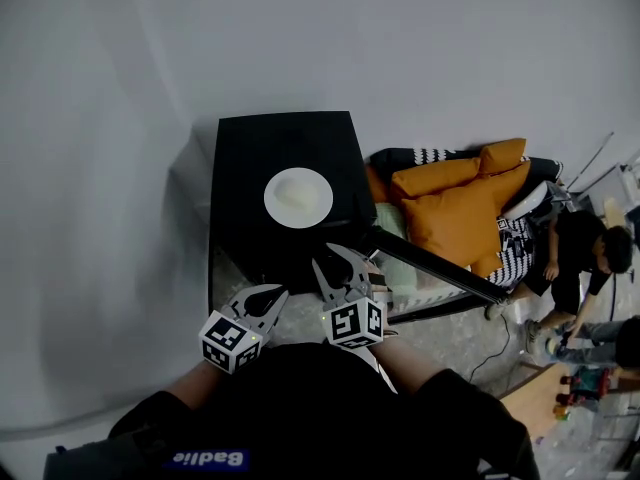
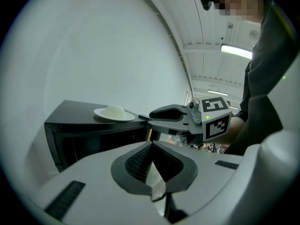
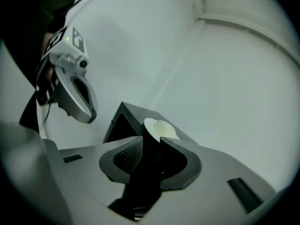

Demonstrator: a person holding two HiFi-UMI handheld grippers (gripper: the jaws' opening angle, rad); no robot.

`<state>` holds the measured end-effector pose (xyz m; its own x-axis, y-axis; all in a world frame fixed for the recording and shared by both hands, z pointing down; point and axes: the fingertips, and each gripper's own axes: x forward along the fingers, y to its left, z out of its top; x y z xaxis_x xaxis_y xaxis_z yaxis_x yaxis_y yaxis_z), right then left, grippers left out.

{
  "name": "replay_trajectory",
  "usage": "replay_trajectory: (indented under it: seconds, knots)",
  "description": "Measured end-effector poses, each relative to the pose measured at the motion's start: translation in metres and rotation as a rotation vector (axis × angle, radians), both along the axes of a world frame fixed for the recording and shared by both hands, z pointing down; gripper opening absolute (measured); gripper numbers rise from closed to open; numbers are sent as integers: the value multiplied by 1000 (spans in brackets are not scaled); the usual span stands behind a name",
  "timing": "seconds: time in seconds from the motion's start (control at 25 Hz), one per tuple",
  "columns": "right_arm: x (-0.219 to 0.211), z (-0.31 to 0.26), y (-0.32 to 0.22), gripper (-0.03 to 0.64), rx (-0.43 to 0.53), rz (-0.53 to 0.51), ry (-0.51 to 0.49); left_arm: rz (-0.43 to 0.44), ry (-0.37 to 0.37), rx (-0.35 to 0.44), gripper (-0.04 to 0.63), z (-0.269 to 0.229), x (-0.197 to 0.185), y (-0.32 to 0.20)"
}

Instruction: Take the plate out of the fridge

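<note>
A white plate [image 1: 298, 197] with a pale mound on it rests on top of the black fridge [image 1: 250, 148]; it also shows in the left gripper view [image 2: 114, 113] and the right gripper view [image 3: 159, 127]. The fridge door [image 1: 440, 268] stands swung out to the right. My right gripper [image 1: 328, 256] hovers at the fridge's front right corner, below the plate, its jaws apart. In its own view [image 3: 151, 137] a dark shape fills the gap; I cannot tell what it is. My left gripper [image 1: 280, 290] hangs beside it, shut and empty [image 2: 151, 143].
A sofa with orange cushions [image 1: 455, 203] stands right of the fridge, behind the open door. People [image 1: 580, 258] crouch on the floor at the far right among small items. A white wall runs along the left and behind.
</note>
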<state>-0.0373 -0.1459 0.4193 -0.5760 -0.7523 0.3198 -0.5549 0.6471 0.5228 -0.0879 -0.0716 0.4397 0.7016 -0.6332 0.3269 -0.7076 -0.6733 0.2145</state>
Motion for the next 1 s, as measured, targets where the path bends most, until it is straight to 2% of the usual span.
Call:
replay_trajectory:
  seconds: [0.32,0.44,0.8,1.0]
  knots:
    - [-11,16,40,117,-335,-21,-328,12,4,17,8,-2,5,2]
    - [-19,27,57,79,-429,-67,-411,18,15,20,8,-4,5,3]
    - [-23,35,65,11,-501,-124,-483,31,50,15,8,-4,7,5]
    - [-26,34,69,11,-537,-175,-521,48,55,21,8,-4,10,5]
